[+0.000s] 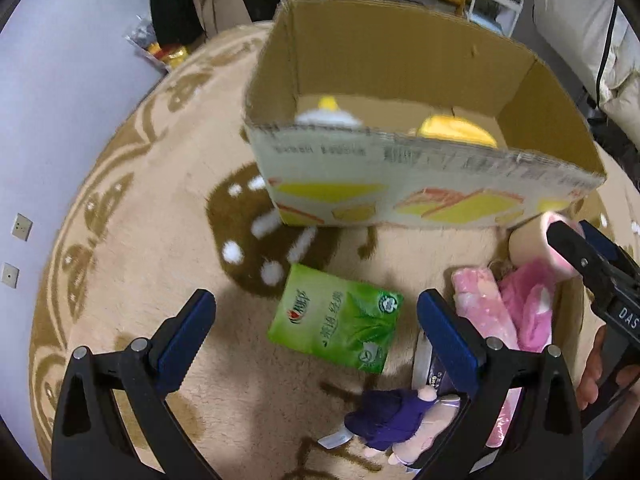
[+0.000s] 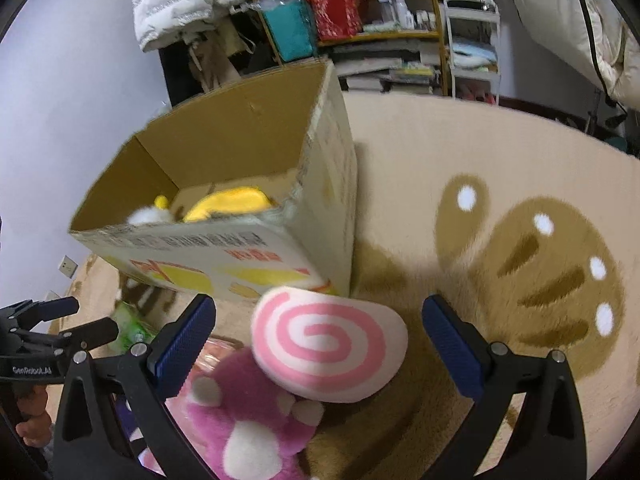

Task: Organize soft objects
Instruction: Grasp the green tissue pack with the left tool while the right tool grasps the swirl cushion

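An open cardboard box (image 1: 420, 184) stands on the beige rug and also shows in the right wrist view (image 2: 248, 256). Yellow plush toys (image 1: 456, 130) lie inside it. My left gripper (image 1: 316, 312) is open above a green tissue pack (image 1: 340, 320). A purple-clothed doll (image 1: 392, 416) lies near its right finger. My right gripper (image 2: 320, 320) is open around a pink-and-white swirl plush (image 2: 328, 344), not touching it. A magenta plush bear (image 2: 248, 428) lies below it. In the left wrist view the right gripper (image 1: 596, 264) hovers by the swirl plush (image 1: 532, 240).
A pink plush pile (image 1: 508, 312) lies right of the tissue pack. Shelves with clutter (image 2: 360, 20) and a white rack (image 2: 472, 48) stand beyond the rug. A lavender wall (image 1: 60, 100) with sockets is at the left. Bedding (image 2: 580, 20) hangs at the far right.
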The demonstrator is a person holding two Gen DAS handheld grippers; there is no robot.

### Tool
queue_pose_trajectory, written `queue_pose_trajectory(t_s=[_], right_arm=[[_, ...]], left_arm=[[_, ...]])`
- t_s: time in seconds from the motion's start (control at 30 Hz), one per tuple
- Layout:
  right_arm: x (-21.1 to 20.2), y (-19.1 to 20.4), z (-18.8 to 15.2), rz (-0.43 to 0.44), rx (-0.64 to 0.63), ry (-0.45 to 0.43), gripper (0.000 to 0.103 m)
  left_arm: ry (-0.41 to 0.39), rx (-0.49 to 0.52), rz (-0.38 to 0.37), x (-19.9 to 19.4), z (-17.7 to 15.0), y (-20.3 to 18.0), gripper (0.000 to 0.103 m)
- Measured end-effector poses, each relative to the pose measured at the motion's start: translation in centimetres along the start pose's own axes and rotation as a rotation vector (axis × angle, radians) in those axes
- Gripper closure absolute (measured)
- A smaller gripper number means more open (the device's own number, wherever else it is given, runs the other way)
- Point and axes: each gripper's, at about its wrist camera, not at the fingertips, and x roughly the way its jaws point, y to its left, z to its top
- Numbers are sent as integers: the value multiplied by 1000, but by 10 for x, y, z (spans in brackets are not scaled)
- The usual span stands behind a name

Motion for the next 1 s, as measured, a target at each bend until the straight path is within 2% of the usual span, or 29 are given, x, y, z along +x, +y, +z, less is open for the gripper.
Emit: queue_pose_trajectory(t_s=[0.13,0.2,0.23,0.3,0.53,0.6,0.67,0.77,1.0], right_arm=[[8,-3,-2,1,6,30,1],[12,-4,-2,-4,8,44,6],[12,-4,-3,-9,5,42,11],[14,-3,-3,2,1,48,15],[15,-3,-6,8,-5,61,24],[15,-3,-5,8,-6,62,26],[14,-2,-6,9,-7,59,30],[12,-2,-7,13,-9,56,36],[0,-3,-8,21,1,41,42]], left_arm=[[54,6,26,19,-2,0,3],[73,11,33,25,-4,-1,3],[88,9,27,29,-4,-1,3],[110,-8,0,33,-5,-1,3],[130,-10,-10,39,-10,-4,5],[135,-11,-18,41,-12,-4,8],[141,-10,-23,41,-13,-6,17],[140,-10,-24,41,-15,-5,23],[106,-27,-7,28,-20,-1,23]])
